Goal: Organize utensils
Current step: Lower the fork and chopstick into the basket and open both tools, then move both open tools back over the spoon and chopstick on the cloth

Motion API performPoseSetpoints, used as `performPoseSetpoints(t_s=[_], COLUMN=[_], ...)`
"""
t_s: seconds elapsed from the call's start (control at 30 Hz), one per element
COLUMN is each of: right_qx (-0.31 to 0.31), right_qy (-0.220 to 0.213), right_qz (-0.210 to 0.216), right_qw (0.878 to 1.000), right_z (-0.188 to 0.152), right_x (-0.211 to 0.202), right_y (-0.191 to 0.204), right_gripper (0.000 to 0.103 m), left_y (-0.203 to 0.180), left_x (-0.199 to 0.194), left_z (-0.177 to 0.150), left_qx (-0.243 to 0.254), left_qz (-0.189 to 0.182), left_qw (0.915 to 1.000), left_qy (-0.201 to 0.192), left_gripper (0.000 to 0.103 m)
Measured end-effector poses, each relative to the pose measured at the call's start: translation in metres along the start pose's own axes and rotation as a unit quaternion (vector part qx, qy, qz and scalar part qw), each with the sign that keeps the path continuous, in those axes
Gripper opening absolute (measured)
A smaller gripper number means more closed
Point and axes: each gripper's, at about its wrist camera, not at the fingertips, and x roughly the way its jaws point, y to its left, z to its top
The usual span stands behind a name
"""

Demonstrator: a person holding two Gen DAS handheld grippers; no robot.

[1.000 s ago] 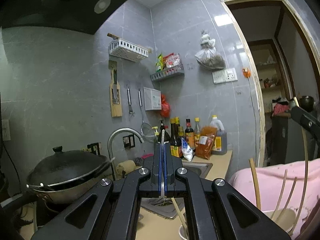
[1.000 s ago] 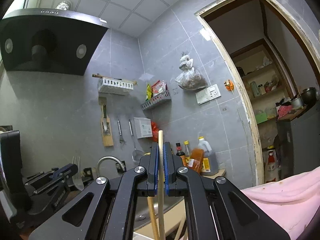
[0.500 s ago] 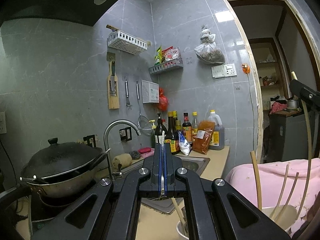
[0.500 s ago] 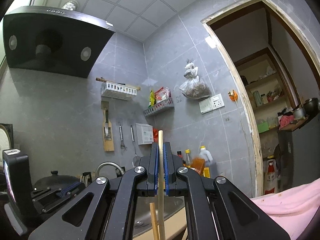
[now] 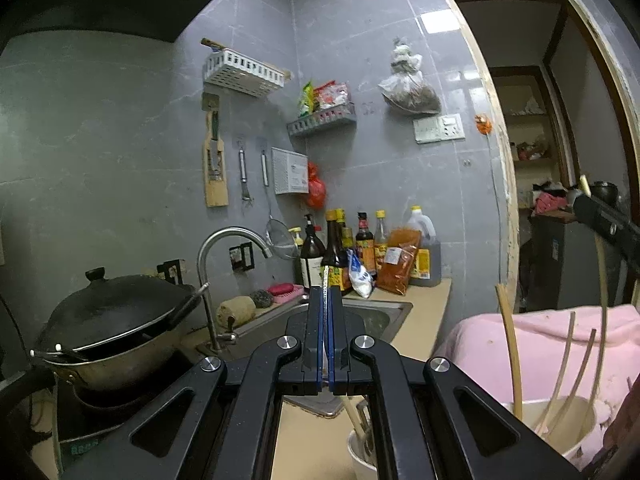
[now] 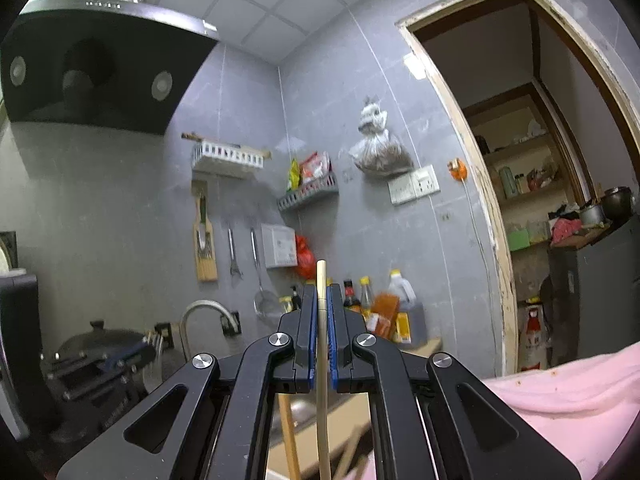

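The right claw [image 6: 322, 316] pinches a pale wooden chopstick [image 6: 322, 380], upright. The left claw [image 5: 325, 320] is pressed together on a thin metal utensil [image 5: 325, 276] — above the tan bench [image 5: 312, 436].

I see a beige kitchen countertop [image 5: 424, 312] with a steel sink [image 5: 384, 316] set into it. Sauce bottles [image 5: 344, 256] and a large oil jug [image 5: 426, 254] stand at its back; a white cup [image 5: 360, 460] sits nearer me.

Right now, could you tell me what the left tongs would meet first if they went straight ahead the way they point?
Probably the dark sauce bottles behind the sink; the left tongs point right at them, though depth is unclear.
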Motion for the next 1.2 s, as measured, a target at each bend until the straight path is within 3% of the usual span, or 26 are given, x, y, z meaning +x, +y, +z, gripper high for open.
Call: performPoseSetpoints(t_s=[0.23,0.37,0.43,0.5,0.53,0.57,0.63,0.67,0.8,0.87,0.93,0.97,1.13,1.2], right_qx=[0.0,0.009,0.014,0.017,0.019,0.02,0.02,0.02,0.026,0.027,0.024,0.022,-0.01,-0.021], right_qy=[0.065,0.099,0.116,0.128,0.131,0.132,0.129,0.127,0.115,0.108,0.101,0.095,0.074,0.071], right_qz=[0.0,-0.003,-0.004,-0.006,-0.005,-0.005,-0.009,-0.015,-0.033,-0.049,-0.063,-0.071,-0.11,-0.123], right_qw=[0.998,0.995,0.993,0.992,0.991,0.991,0.991,0.992,0.992,0.993,0.993,0.993,0.991,0.99], right_z=[-0.019,-0.025,-0.028,-0.03,-0.03,-0.029,-0.027,-0.024,-0.014,-0.006,0.001,0.005,0.023,0.027], right_x=[-0.013,-0.022,-0.027,-0.032,-0.035,-0.039,-0.048,-0.054,-0.075,-0.088,-0.099,-0.107,-0.147,-0.161], right_y=[-0.009,-0.015,-0.018,-0.019,-0.02,-0.02,-0.021,-0.022,-0.029,-0.034,-0.037,-0.039,-0.044,-0.046], right_gripper=[0.003,0.005,0.008,0.026,0.029,0.029,0.03,0.033,0.05,0.054,0.07,0.078,0.085,0.092], left_y=[-0.006,0.001,0.006,0.013,0.015,0.018,0.02,0.022,0.018,0.014,0.009,0.006,-0.018,-0.028], left_x=[0.002,0.004,0.005,0.007,0.007,0.005,0.0,-0.005,-0.02,-0.03,-0.039,-0.044,-0.065,-0.072], left_z=[-0.007,-0.011,-0.011,-0.01,-0.007,-0.005,0.0,0.002,0.013,0.019,0.022,0.024,0.03,0.029], left_qx=[0.012,-0.02,-0.046,-0.075,-0.083,-0.09,-0.1,-0.108,-0.108,-0.103,-0.101,-0.099,-0.077,-0.068], left_qz=[-0.067,-0.13,-0.16,-0.186,-0.191,-0.196,-0.203,-0.207,-0.216,-0.216,-0.224,-0.23,-0.265,-0.283], left_qw=[0.9967,0.9879,0.9811,0.9733,0.9716,0.9701,0.9686,0.9676,0.9673,0.9688,0.9681,0.9672,0.9608,0.9564], left_qy=[0.045,0.082,0.098,0.112,0.112,0.111,0.103,0.096,0.078,0.064,0.05,0.043,0.023,0.019], left_gripper=[0.001,0.002,0.003,0.006,0.011,0.015,0.035,0.039,0.042,0.05,0.065,0.067,0.075,0.078])
